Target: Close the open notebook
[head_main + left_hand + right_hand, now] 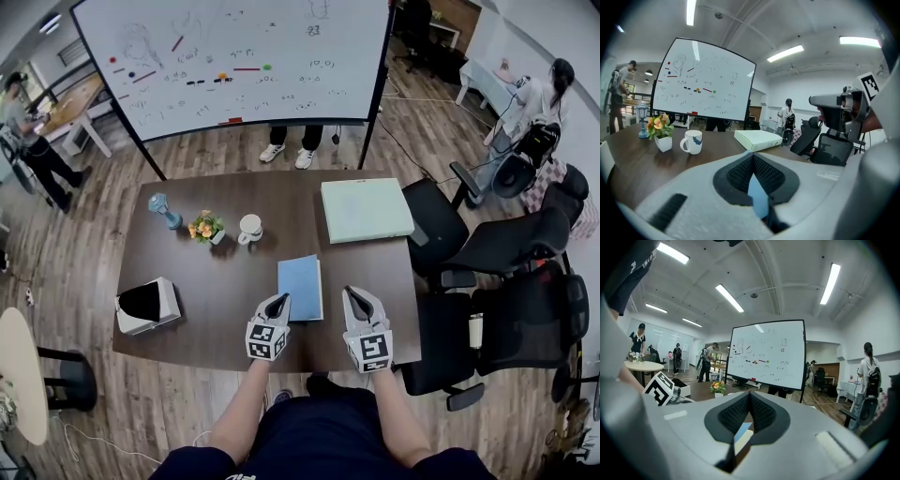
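A blue notebook lies flat on the dark table near the front edge, its cover up and no pages showing. My left gripper sits at its near left corner, jaws shut with nothing between them. Just right of the notebook's near right corner is my right gripper, also shut and empty. In the left gripper view the jaw tips meet, and a sliver of the blue notebook shows below them. The right gripper view shows the same: tips together, the notebook beneath.
A pale green box lies at the table's far right. A white mug, a small flower pot and a blue lantern figure stand at the back. A white open box sits front left. Office chairs crowd the right side.
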`<action>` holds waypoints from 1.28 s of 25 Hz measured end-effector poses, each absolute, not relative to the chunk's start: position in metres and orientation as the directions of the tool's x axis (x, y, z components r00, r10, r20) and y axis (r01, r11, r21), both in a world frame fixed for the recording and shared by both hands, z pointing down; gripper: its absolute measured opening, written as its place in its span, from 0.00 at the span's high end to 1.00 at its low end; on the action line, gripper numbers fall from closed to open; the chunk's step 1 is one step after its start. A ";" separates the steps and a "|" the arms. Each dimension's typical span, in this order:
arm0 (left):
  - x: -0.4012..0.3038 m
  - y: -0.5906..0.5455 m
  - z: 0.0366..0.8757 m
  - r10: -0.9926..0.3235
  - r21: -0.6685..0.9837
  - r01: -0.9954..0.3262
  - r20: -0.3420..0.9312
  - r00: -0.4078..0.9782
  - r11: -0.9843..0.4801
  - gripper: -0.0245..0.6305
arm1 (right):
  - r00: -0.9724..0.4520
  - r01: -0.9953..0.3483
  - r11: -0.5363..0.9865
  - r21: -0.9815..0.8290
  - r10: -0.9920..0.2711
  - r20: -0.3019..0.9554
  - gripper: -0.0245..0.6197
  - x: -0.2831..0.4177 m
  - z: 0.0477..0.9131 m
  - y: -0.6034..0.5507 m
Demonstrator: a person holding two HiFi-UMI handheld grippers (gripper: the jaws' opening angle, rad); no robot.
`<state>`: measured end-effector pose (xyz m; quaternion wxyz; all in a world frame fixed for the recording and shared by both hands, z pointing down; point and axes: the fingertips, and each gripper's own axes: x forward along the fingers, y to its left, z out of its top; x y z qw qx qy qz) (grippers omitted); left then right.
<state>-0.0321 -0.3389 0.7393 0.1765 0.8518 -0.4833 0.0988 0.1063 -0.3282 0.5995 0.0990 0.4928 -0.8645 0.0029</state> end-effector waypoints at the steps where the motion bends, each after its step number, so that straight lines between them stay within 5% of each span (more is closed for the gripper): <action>1: -0.037 -0.340 0.734 -0.802 0.198 -0.866 0.327 0.499 -0.459 0.98 | -0.495 -0.852 0.515 0.092 -0.851 0.173 0.95 0.105 0.599 -0.329; 19: -0.115 -0.319 0.620 -0.927 0.087 -0.931 0.099 0.362 -0.354 0.98 | -0.500 -0.854 0.512 0.099 -0.858 0.119 0.95 0.087 0.581 -0.326; 32: -0.153 -0.283 0.607 -0.942 0.083 -0.945 0.092 0.322 -0.315 0.98 | -0.492 -0.862 0.500 0.083 -0.865 0.099 0.95 0.084 0.581 -0.311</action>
